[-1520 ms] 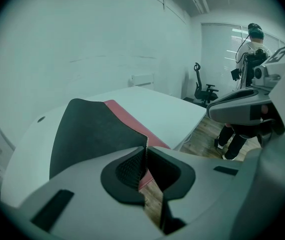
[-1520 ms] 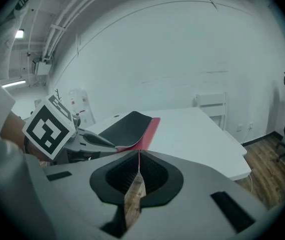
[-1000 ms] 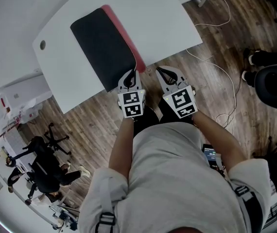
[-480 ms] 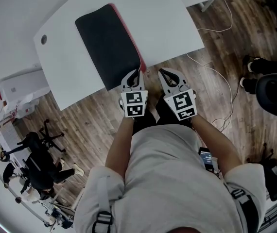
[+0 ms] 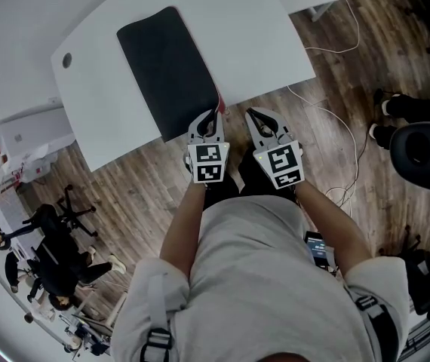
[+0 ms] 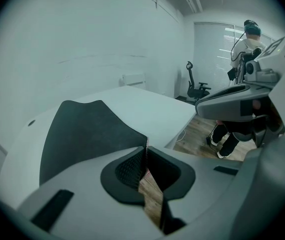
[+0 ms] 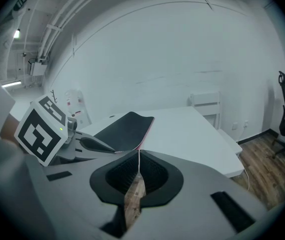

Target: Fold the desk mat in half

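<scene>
Your left gripper (image 5: 216, 114) is clamped down on the near right corner of the desk mat (image 5: 168, 70). In the left gripper view the pads pinch a thin pink-red edge, with wood floor showing through the slot below. Your right gripper (image 5: 254, 116) has its jaws pressed together on nothing. It hangs just beside the left one, off the table edge and over the floor (image 5: 147, 187).

Stuff that's hard to see:
- In the right gripper view the mat's red edge lines up right behind the jaw tips, so it looks touched. The head view shows it apart.
- From above the mat is all black apart from a red sliver at the pinched corner. I can't tell how many layers lie there.
- In the left gripper view the gripper body hides the mat's near end.
- In the right gripper view the left gripper's marker cube (image 7: 40, 129) covers part of the near left side.
- Your torso blocks the floor under you.

The mat lies on the left part of the white table (image 5: 253, 36). Its near short end runs along the near table edge, and its far end curls up a little in the right gripper view. There's lots of bare tabletop to the right of it and beyond it. A cable (image 5: 351, 138) snakes over the floor on your right, with a dark chair (image 5: 425, 145) further out.
</scene>
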`<state>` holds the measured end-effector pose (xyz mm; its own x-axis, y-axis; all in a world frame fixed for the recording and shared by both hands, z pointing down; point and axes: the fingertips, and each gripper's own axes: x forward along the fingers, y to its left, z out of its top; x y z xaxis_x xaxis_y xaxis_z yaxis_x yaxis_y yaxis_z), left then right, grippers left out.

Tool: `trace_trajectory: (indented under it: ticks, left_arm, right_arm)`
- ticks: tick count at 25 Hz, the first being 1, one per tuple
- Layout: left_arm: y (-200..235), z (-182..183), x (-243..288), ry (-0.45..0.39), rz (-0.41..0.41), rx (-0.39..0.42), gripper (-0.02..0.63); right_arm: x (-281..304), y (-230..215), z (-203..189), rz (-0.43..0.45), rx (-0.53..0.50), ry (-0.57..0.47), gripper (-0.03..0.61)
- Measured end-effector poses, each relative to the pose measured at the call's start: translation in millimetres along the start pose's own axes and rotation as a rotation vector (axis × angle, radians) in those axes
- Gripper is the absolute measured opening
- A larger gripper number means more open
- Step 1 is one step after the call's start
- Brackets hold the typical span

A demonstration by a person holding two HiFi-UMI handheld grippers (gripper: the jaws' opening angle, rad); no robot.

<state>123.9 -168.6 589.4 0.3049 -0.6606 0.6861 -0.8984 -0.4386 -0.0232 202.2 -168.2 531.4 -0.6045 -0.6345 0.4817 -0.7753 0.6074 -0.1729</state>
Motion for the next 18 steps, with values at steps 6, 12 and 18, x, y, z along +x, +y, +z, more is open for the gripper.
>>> trace_trajectory:
  ticks: [6,12,18]
  left_arm:
    - [0,1,1,0.0,0.001,-0.001,0.029]
    - [-4,-12,6,0.017,-0.004,-0.021,0.029]
    - [-8,-16,9,0.029,-0.015,-0.028,0.029]
  right_arm:
    - [1,-1,-1,0.003,-0.001,0.004,0.04]
    - [0,-1,-3,0.007,-0.005,0.008,0.04]
    - [0,-2,-4,0.007,-0.006,0.012,0.04]
